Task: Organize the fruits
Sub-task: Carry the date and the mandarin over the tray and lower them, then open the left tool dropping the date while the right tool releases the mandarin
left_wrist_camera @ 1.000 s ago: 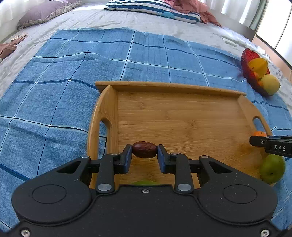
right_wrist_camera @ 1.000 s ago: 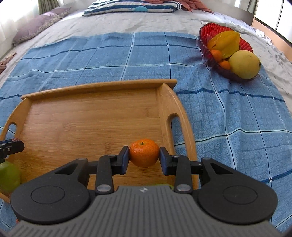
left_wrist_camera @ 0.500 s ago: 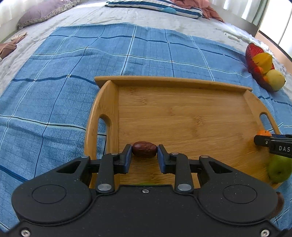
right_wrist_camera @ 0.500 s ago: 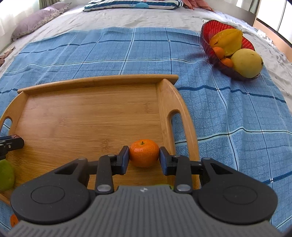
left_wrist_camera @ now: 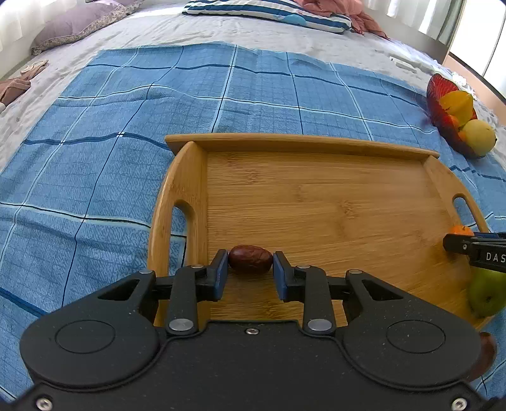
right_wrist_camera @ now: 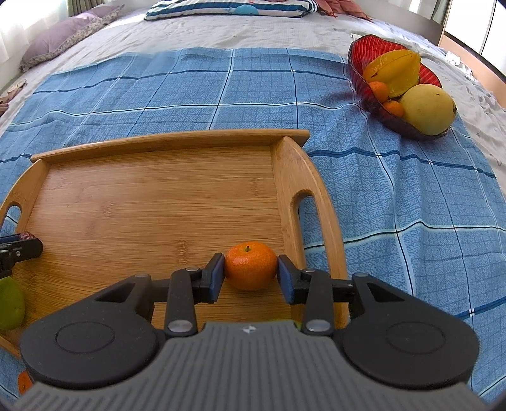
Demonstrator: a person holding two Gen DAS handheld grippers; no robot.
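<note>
My left gripper (left_wrist_camera: pixel 250 268) is shut on a dark red-brown date (left_wrist_camera: pixel 250 259) and holds it over the near left part of the wooden tray (left_wrist_camera: pixel 316 196). My right gripper (right_wrist_camera: pixel 250 275) is shut on a small orange tangerine (right_wrist_camera: pixel 249 265) over the tray's (right_wrist_camera: pixel 158 196) near right part, beside its right handle. A green pear (left_wrist_camera: pixel 487 294) lies at the tray's near right corner in the left wrist view; it also shows in the right wrist view (right_wrist_camera: pixel 9 303). The right gripper's tip (left_wrist_camera: pixel 474 248) shows at the right edge of the left wrist view.
A red bowl (right_wrist_camera: pixel 370 82) with a starfruit, small oranges and a large yellow fruit (right_wrist_camera: pixel 427 109) sits far right on the blue checked cloth (right_wrist_camera: pixel 395 189). It also shows in the left wrist view (left_wrist_camera: pixel 438 98). Pillows (left_wrist_camera: pixel 268 9) lie at the bed's far end.
Both grippers have risen and drawn back a little, still holding their fruits; the tray and bowl now look farther off.
</note>
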